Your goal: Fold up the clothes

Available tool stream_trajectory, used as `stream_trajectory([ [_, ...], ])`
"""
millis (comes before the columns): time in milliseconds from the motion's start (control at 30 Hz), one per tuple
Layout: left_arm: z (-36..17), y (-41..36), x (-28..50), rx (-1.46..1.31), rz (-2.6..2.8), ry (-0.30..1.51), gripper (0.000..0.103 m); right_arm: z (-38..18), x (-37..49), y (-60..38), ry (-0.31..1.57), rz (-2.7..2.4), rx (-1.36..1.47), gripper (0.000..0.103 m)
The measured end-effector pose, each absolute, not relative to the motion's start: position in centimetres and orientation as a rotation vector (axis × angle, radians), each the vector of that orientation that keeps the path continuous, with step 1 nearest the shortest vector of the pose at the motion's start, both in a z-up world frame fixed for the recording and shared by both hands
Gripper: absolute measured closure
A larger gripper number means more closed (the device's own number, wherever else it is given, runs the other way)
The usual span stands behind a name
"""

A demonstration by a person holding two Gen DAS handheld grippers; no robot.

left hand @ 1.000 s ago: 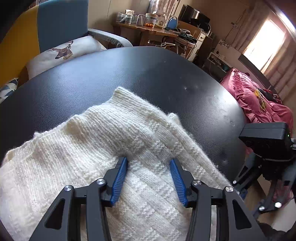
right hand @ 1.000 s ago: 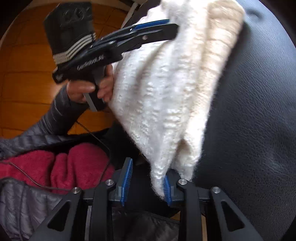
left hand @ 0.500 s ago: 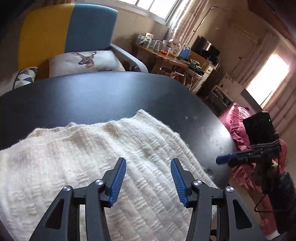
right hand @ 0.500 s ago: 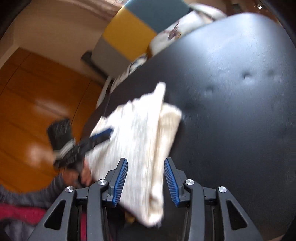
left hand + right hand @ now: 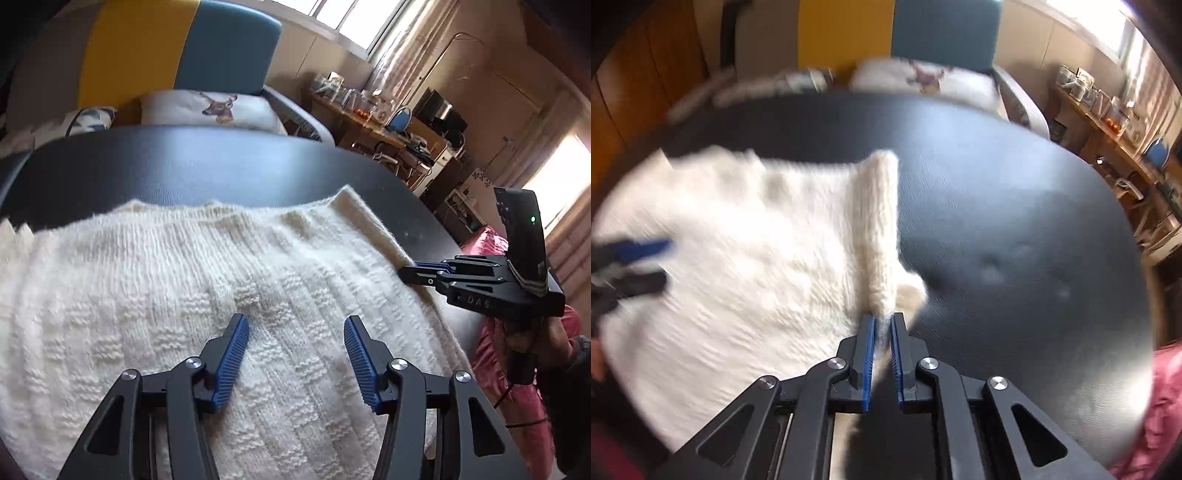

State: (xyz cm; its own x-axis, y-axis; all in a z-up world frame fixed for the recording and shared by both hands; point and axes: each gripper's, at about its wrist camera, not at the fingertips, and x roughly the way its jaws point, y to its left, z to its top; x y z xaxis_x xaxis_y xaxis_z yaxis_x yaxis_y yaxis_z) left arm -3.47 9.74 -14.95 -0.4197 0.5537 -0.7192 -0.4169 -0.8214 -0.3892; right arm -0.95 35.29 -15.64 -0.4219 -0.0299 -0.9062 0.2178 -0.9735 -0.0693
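Observation:
A cream knitted sweater (image 5: 184, 295) lies spread on the black padded table (image 5: 184, 166). My left gripper (image 5: 293, 321) hovers over its near part with the jaws opening and no fabric pinched between the blue pads. In the right wrist view the sweater (image 5: 757, 258) has a raised ridge along its right edge. My right gripper (image 5: 882, 319) is shut on the near end of that ridge. The right gripper (image 5: 408, 271) also shows at the sweater's right edge in the left wrist view. The left gripper (image 5: 661, 262) appears blurred at the far left.
A yellow and blue armchair with a deer cushion (image 5: 218, 107) stands behind the table. A wooden desk with jars (image 5: 354, 110) is at the back right. Pink bedding (image 5: 517, 387) lies past the table's right edge. Bare table top (image 5: 1015, 221) stretches right of the sweater.
My right gripper swung up from the sweater's hanging end to above the table and closed on its right edge. My left gripper slid sideways over the sweater and rolled.

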Motion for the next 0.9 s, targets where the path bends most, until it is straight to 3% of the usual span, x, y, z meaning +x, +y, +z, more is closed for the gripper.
stream_trajectory([
  [100, -15.4, 10.7, -3.5, -1.179, 2.250, -0.195, 0.045, -15.5, -1.4, 36.7, 0.162, -2.569, 1.604, 0.095],
  [200, -15.3, 10.9, -3.9, -1.188, 2.235, -0.238, 0.044, -15.1, -1.6, 37.7, 0.089, -2.602, 1.610, 0.080],
  [300, -14.2, 9.2, -3.8, -1.200, 2.193, -0.359, 0.044, -13.4, -1.6, 38.3, -0.014, -2.631, 1.571, 0.079],
  [533, -9.3, -2.7, 0.6, -1.014, 2.331, -0.540, 0.041, -7.8, -1.1, 31.8, -0.078, -2.563, 1.295, 0.073],
  [733, -10.9, -15.6, 4.5, -1.063, 2.495, -0.656, 0.039, -10.5, 0.3, 20.8, -0.048, -2.305, 1.273, 0.072],
  [900, -13.5, -19.3, 6.6, -1.050, 2.320, -0.789, 0.041, -14.3, -0.6, 17.2, 0.029, -2.262, 1.376, 0.072],
])
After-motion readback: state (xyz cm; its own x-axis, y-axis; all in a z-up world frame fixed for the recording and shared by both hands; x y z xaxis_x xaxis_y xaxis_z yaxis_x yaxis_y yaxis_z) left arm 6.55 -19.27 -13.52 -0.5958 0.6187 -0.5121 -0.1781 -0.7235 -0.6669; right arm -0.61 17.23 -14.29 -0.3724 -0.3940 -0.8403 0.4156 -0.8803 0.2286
